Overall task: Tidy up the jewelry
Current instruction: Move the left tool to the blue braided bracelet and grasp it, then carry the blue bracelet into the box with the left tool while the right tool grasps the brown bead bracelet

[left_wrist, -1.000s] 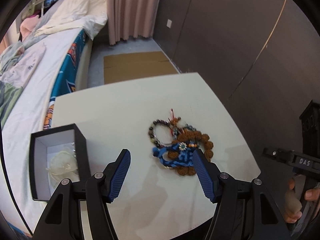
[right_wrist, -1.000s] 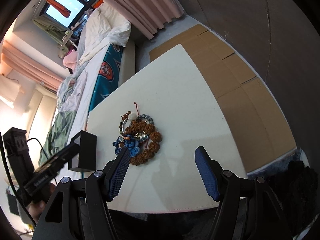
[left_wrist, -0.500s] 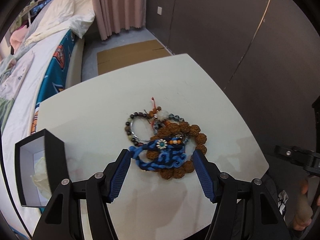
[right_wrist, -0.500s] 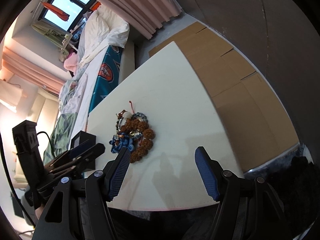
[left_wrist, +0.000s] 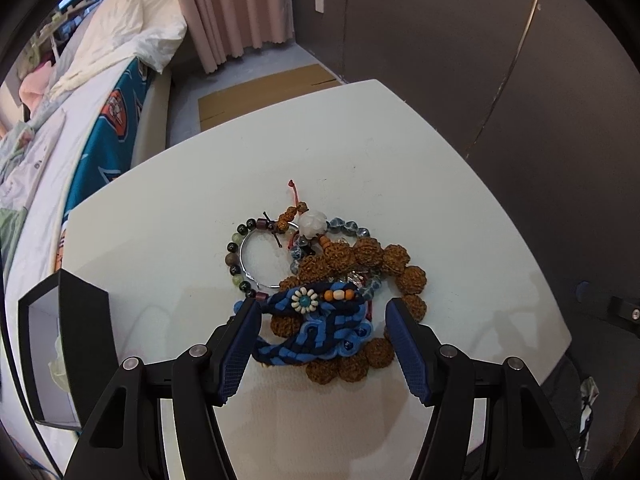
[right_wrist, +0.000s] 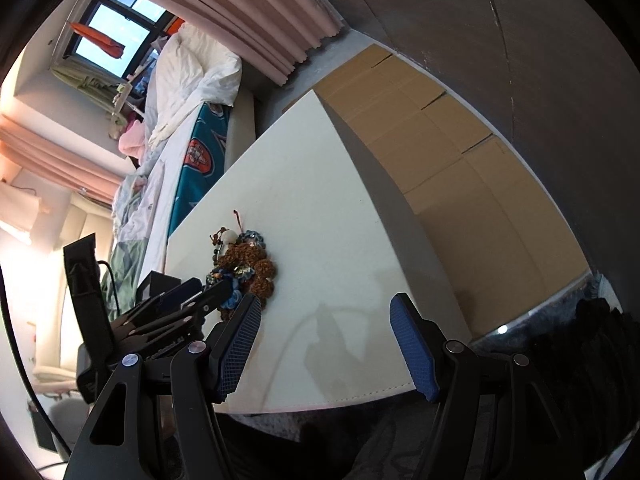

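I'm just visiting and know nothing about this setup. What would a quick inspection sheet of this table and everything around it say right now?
Surface: white table, square, smooth.
Job's things: tangled pile of bracelets; blue braided bracelet on top, brown bead bracelet under it, dark bead bracelet to the left; black box, open, at the table's left edge.
Clutter: nothing seen.
Grippers: left hand-held gripper open, fingers either side of the blue bracelet; right hand-held gripper open, holding nothing, over the table's near edge.
Cables: one dark cable behind the left gripper.
Surroundings: bed, pink curtains, cardboard on the floor, dark wall.
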